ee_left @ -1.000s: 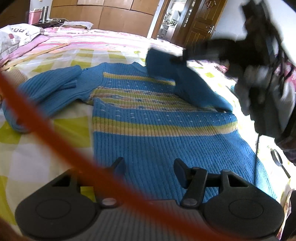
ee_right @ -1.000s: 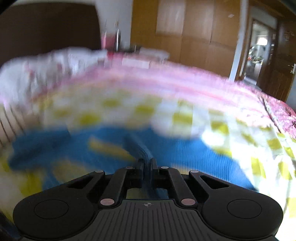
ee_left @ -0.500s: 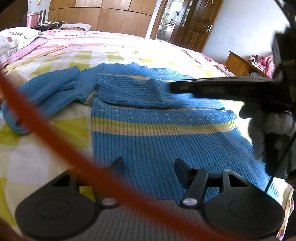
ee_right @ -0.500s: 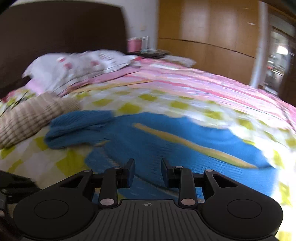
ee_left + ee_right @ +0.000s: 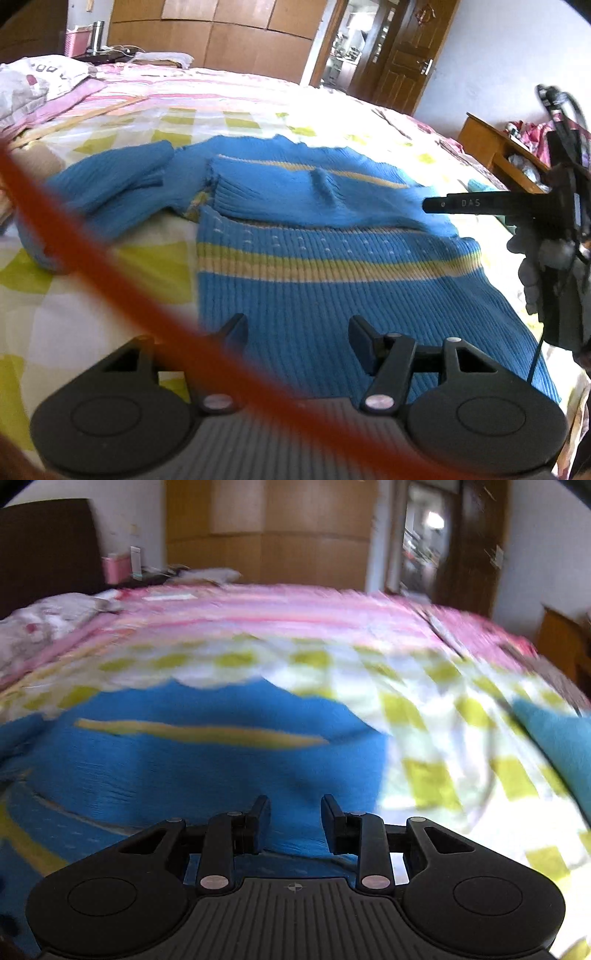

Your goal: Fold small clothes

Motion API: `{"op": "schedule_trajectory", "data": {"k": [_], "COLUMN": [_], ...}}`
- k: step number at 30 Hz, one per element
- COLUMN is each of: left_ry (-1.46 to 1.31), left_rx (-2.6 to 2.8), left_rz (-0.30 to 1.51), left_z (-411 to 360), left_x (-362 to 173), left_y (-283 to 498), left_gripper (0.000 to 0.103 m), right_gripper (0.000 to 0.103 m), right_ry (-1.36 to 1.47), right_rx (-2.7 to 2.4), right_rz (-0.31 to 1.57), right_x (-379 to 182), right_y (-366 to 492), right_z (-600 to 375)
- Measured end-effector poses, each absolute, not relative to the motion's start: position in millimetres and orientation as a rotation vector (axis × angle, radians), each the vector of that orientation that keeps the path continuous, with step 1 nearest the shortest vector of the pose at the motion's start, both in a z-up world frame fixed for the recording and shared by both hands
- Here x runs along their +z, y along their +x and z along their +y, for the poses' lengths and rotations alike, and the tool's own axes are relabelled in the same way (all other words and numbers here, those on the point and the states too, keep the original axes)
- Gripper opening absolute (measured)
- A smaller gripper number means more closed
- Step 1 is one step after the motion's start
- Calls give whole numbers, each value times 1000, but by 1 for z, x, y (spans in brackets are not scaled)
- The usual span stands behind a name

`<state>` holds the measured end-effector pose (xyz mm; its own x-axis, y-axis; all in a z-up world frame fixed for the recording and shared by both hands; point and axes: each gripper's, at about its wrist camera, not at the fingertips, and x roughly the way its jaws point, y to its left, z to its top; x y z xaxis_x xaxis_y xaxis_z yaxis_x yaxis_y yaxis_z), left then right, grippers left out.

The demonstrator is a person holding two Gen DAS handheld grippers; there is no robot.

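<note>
Since a second ago the right sleeve (image 5: 321, 199) of the blue sweater (image 5: 332, 288) has gone from hanging pinched in the right gripper (image 5: 295, 821) to lying folded flat across the chest, and that gripper has let it go and drawn back to the right edge of the left wrist view, where a gloved hand (image 5: 535, 266) holds it above the sweater's right side. Its fingers (image 5: 258, 823) have just been opening and now stand a little apart with nothing between them, over blue knit near the sweater's edge. Left gripper (image 5: 297, 332) has not shifted: its fingers (image 5: 364, 343) are well apart and empty, hovering over the lower hem. Sweater lies face up on the bed (image 5: 140, 258), which has a yellow and white checked cover with pink stripes farther back; the left sleeve (image 5: 110, 192) is still spread out to the side, bent back on itself. An orange cord (image 5: 110, 269), blurred, crosses the left wrist view diagonally
</note>
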<state>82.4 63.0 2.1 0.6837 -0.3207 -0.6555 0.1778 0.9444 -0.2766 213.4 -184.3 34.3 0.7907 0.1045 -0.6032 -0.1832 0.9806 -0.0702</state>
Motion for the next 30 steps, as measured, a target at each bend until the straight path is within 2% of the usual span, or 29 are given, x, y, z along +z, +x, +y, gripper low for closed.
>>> {"op": "schedule_trajectory", "data": {"k": [4, 7, 9, 18, 25, 30], "left_ry": [-214, -222, -230, -273, -288, -288], "left_rx": [-248, -222, -207, -126, -63, -28], "left_rz": [755, 750, 740, 696, 679, 665], "left_z": [72, 78, 82, 110, 127, 135], "left_x": [6, 8, 11, 22, 21, 21], "left_y": [82, 82, 82, 82, 83, 85], "left_gripper": [65, 65, 65, 65, 65, 65], "right_gripper": [30, 34, 35, 34, 47, 49], "right_ry": [-173, -262, -294, -135, 82, 217], "right_rx": [275, 285, 288, 553, 711, 693], "right_rz": [640, 758, 724, 767, 920, 1001], "right_x": [33, 13, 18, 57, 57, 38], "right_y": [207, 213, 209, 228, 262, 292], "right_z": [-146, -127, -118, -47, 8, 29]}}
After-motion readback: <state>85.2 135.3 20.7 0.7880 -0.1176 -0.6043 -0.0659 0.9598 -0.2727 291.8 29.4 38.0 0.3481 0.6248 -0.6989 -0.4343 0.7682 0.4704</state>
